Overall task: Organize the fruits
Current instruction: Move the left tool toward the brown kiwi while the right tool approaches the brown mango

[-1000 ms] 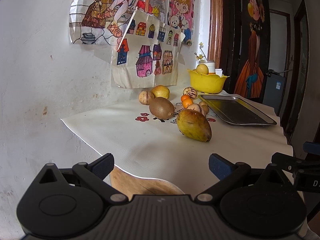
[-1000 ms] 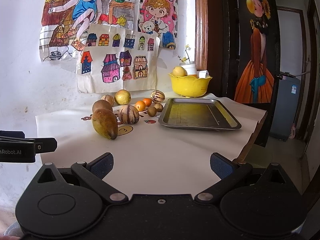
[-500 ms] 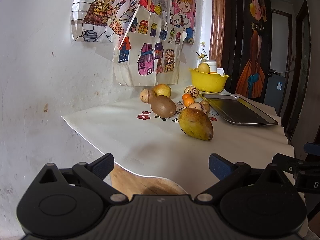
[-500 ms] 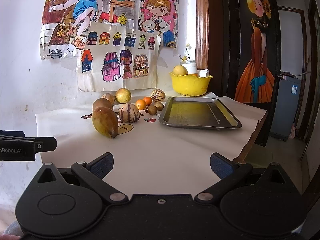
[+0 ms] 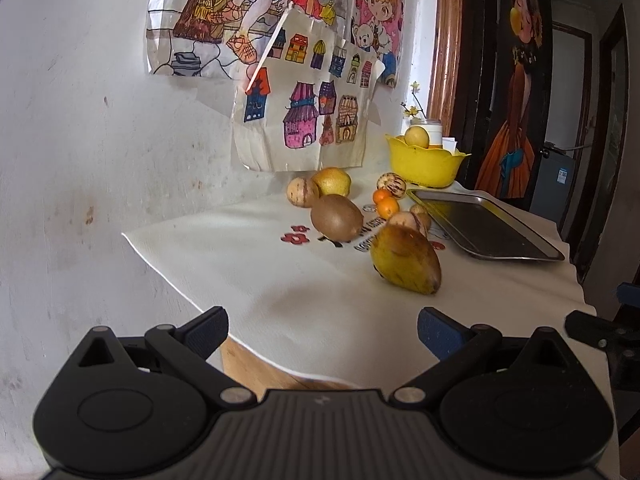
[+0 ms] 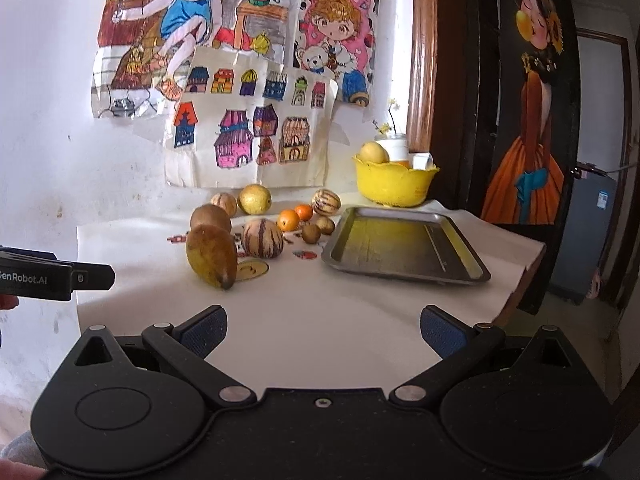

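Observation:
Several fruits lie on the white tablecloth (image 6: 320,312). A big yellow-brown mango (image 6: 211,257) (image 5: 405,259) is nearest. Behind it are a brown kiwi-like fruit (image 5: 337,217), a striped melon (image 6: 262,238), two oranges (image 6: 289,219), a yellow pear (image 6: 254,199) and small brown fruits. An empty metal tray (image 6: 404,245) (image 5: 480,227) sits to their right. My left gripper (image 5: 322,328) is open over the table's near left corner, well short of the mango. My right gripper (image 6: 322,330) is open above the front edge, with nothing between its fingers.
A yellow bowl (image 6: 394,184) holding a pear stands at the back by the wall. Drawings (image 6: 248,136) hang on the white wall behind the fruit. The table's right edge drops toward a dark door and floor. The left gripper's body (image 6: 52,276) shows at the right view's left.
Both grippers have crept slightly forward toward the fruit; the left view has also tilted a little. Jaws stay open and no fruit has moved.

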A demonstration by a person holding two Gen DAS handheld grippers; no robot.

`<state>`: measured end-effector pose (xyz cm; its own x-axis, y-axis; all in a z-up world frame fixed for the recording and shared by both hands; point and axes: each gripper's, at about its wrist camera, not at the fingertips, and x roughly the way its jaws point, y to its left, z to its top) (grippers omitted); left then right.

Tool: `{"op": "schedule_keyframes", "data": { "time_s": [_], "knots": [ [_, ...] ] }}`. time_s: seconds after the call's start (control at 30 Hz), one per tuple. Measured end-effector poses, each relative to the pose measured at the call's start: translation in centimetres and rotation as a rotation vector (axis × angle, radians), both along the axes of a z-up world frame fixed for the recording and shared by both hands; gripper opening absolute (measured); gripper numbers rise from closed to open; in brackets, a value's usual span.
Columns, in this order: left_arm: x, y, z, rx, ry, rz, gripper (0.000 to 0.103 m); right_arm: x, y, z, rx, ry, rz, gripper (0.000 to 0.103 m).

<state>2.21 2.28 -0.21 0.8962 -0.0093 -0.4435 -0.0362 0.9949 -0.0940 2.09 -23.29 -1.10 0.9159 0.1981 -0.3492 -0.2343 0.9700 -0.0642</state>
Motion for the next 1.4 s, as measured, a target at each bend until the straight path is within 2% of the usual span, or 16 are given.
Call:
{"op": "schedule_keyframes", "data": {
  "time_s": [0.2, 0.43, 0.67, 0.87, 1.17, 1.3, 1.4],
  "knots": [
    [2.2, 1.9, 0.6, -0.051, 0.032, 0.011, 0.103, 1.3, -0.2, 0.4, -0.018, 0.007, 0.027, 0.103],
    [5.4, 3.8, 1.5, -0.095, 0.063, 0.022, 0.103, 3.0, 0.5, 1.4, -0.025, 0.007, 0.117, 0.103],
    [9.8, 4.3, 2.8, -0.098, 0.110, 0.007, 0.103, 5.4, 2.1, 4.1, -0.071, 0.000, 0.327, 0.103],
    [13.7, 3.8, 3.8, -0.098, 0.142, -0.043, 0.103, 8.3, 4.0, 5.3, -0.168, 0.039, 0.455, 0.103],
    [19.0, 3.0, 3.4, -0.067, 0.210, -0.101, 0.103, 11.9, 6.9, 3.4, -0.219, 0.157, 0.537, 0.103],
    [20.7, 3.2, 2.5, -0.101, 0.253, -0.101, 0.102, 12.8, 8.0, 2.1, -0.228, 0.211, 0.584, 0.102],
    [21.6, 3.4, 1.8, -0.154, 0.275, -0.087, 0.101, 13.4, 8.9, 1.2, -0.247, 0.226, 0.599, 0.100]
  ]
}}
